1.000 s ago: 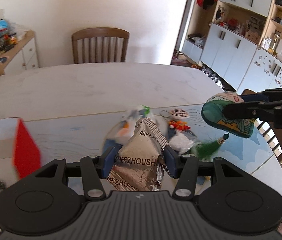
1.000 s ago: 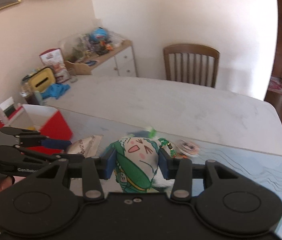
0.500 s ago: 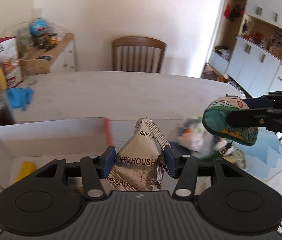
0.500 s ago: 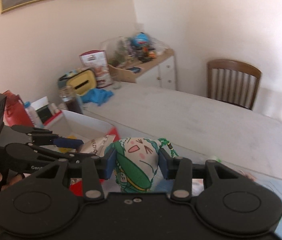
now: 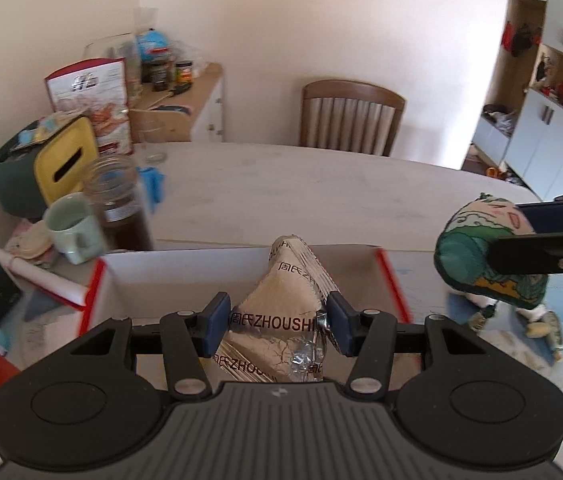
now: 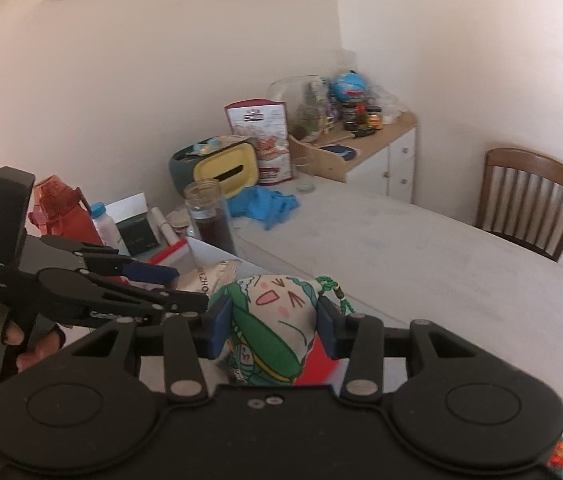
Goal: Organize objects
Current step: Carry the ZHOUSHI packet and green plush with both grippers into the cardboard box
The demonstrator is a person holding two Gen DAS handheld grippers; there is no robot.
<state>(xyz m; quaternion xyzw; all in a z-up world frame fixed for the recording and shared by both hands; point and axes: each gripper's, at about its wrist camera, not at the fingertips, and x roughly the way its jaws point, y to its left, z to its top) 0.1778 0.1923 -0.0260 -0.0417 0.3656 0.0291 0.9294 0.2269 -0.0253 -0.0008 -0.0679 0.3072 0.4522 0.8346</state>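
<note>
Left gripper (image 5: 277, 322) fingers clamped on foil snack packet (image 5: 279, 320), hanging over open white box (image 5: 185, 268); right gripper (image 6: 271, 330) squeezing cartoon pouch (image 6: 271, 320) just beside box. Delivery step, I'd say; next: lower, let go inside, packet first

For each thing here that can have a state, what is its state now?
Left gripper: shut on foil packet, above the box.
Right gripper: shut on pouch.
Box: open.
Jar: no lid, dark liquid inside.
Mug: upright.
</note>
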